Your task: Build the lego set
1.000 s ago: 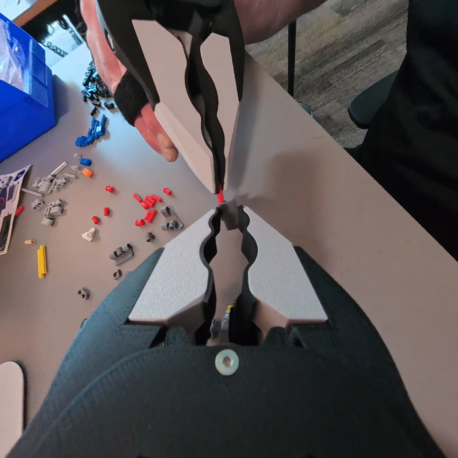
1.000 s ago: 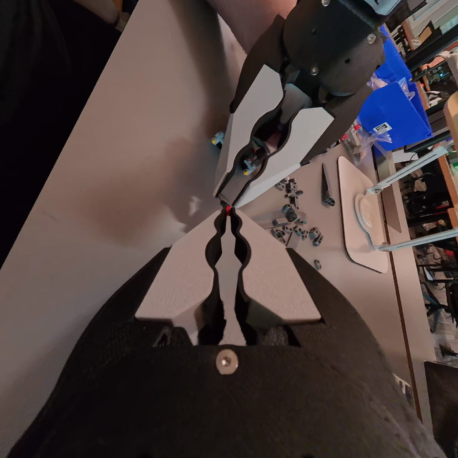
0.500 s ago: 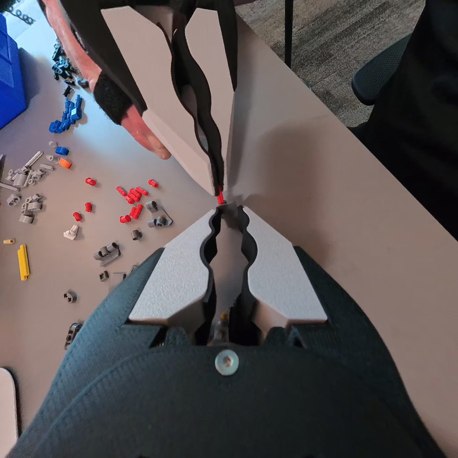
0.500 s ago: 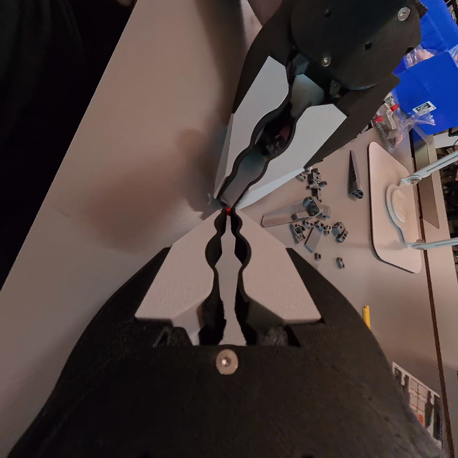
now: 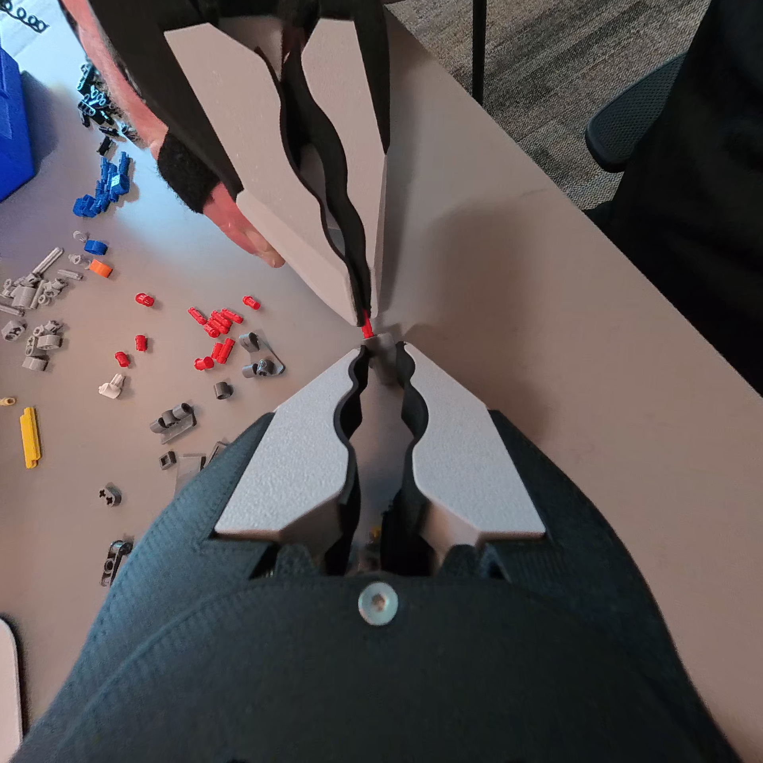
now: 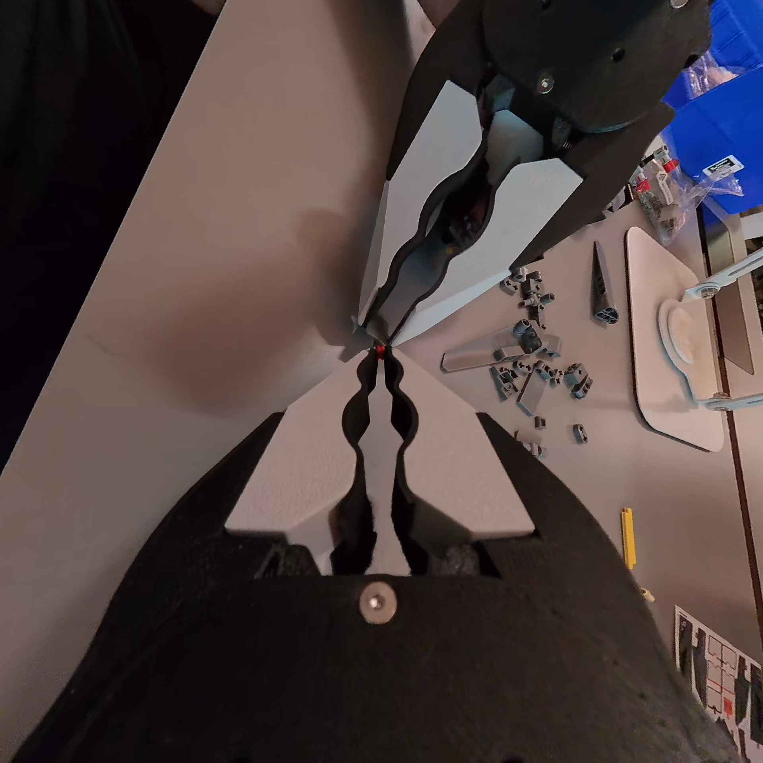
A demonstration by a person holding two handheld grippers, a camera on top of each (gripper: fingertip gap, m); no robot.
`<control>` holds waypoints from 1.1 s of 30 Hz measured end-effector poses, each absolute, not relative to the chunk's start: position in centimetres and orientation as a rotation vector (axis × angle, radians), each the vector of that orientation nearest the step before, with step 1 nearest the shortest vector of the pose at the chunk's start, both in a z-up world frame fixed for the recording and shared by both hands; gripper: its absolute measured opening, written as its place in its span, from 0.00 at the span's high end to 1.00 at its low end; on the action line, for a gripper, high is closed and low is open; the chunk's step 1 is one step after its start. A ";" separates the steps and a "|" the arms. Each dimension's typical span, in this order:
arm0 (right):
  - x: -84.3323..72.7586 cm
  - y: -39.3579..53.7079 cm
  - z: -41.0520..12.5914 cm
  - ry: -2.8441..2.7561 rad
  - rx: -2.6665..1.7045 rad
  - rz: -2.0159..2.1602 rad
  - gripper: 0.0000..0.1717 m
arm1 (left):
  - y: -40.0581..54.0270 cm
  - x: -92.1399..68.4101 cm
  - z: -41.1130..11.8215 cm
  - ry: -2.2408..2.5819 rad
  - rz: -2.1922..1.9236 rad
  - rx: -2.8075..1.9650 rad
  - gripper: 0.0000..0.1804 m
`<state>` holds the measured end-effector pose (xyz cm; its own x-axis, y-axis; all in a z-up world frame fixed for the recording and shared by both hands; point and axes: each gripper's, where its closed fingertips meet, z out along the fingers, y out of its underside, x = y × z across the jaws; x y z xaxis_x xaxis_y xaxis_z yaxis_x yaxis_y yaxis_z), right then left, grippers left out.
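Observation:
My left gripper [image 5: 382, 351] is shut on a small grey brick piece [image 5: 383, 351], held above the beige table [image 5: 536, 330]. My right gripper [image 6: 380, 353] is shut on a small red pin [image 6: 380, 351]. In the left wrist view the right gripper [image 5: 365, 316] comes down from above, and its red pin [image 5: 366, 329] touches the top of the grey piece. In the right wrist view the left gripper [image 6: 377, 330] comes in from the upper right with the grey piece [image 6: 373, 328] at its tips, tip to tip with mine.
Loose red pins [image 5: 216, 326], grey pieces [image 5: 256, 355], blue pieces [image 5: 105, 190] and a yellow bar [image 5: 29, 437] lie left on the table. A blue bin [image 6: 726, 136], a white pad [image 6: 677, 338] and more grey parts [image 6: 532, 363] lie to the right. The table edge [image 5: 598, 231] runs close by. From either gripper's tips it is about 25 cm to the yellow bar [image 5: 29, 437]. Seen from the right wrist view [image 6: 629, 534] as well.
Both grippers keep their grasps, tip to tip. The red pin stays at the grey piece's top. The views have shifted a little over the table.

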<state>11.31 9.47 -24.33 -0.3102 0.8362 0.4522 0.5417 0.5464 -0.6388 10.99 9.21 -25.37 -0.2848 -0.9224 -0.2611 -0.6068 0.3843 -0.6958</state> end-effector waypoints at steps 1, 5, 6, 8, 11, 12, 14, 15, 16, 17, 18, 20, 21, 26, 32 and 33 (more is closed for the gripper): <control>11.3 9.5 -24.3 -1.995 -1.110 0.476 1.00 | 9.3 11.0 -25.4 1.999 -0.626 -1.310 0.94; 11.2 9.7 -23.9 -1.969 -1.098 0.487 1.00 | 9.4 10.9 -25.0 1.971 -0.651 -1.312 0.94; 11.3 9.7 -23.7 -1.959 -1.097 0.493 1.00 | 9.4 10.9 -24.8 1.960 -0.665 -1.313 0.94; 11.3 9.8 -23.3 -1.941 -1.090 0.501 1.00 | 9.5 10.9 -24.4 1.937 -0.685 -1.310 0.94; 11.3 9.9 -22.9 -1.918 -1.085 0.506 0.99 | 9.7 10.9 -23.9 1.915 -0.701 -1.303 0.94; 11.3 9.9 -22.8 -1.915 -1.083 0.507 0.99 | 9.7 10.9 -23.7 1.906 -0.706 -1.300 0.95; 11.3 9.9 -22.9 -1.913 -1.081 0.512 0.99 | 9.9 11.0 -23.0 1.863 -0.744 -1.297 1.00; 11.2 9.9 -23.0 -1.914 -1.083 0.505 0.99 | 10.0 11.1 -22.8 1.856 -0.748 -1.294 1.00; 11.2 10.0 -23.1 -1.915 -1.087 0.496 0.99 | 10.0 11.1 -22.7 1.854 -0.743 -1.292 1.00; 11.3 10.1 -23.1 -1.914 -1.091 0.499 0.99 | 10.0 11.1 -22.7 1.855 -0.745 -1.290 1.00; 11.3 10.1 -23.1 -1.912 -1.094 0.505 0.99 | 9.9 11.1 -22.8 1.864 -0.741 -1.293 1.00; 11.4 10.2 -23.2 -1.914 -1.102 0.497 0.99 | 10.0 11.1 -23.2 1.878 -0.702 -1.291 1.00; 11.4 10.2 -23.4 -1.916 -1.107 0.501 0.99 | 10.0 11.1 -23.2 1.875 -0.706 -1.294 1.00; 11.6 10.4 -23.0 -1.889 -1.129 0.518 0.99 | 10.4 11.2 -23.3 1.850 -0.692 -1.319 1.00; 12.1 11.1 -20.5 -1.742 -1.198 0.655 0.99 | 11.3 11.1 -21.7 1.719 -0.713 -1.353 1.00; 12.1 11.2 -20.1 -1.709 -1.221 0.697 0.99 | 11.2 11.2 -21.1 1.682 -0.734 -1.350 1.00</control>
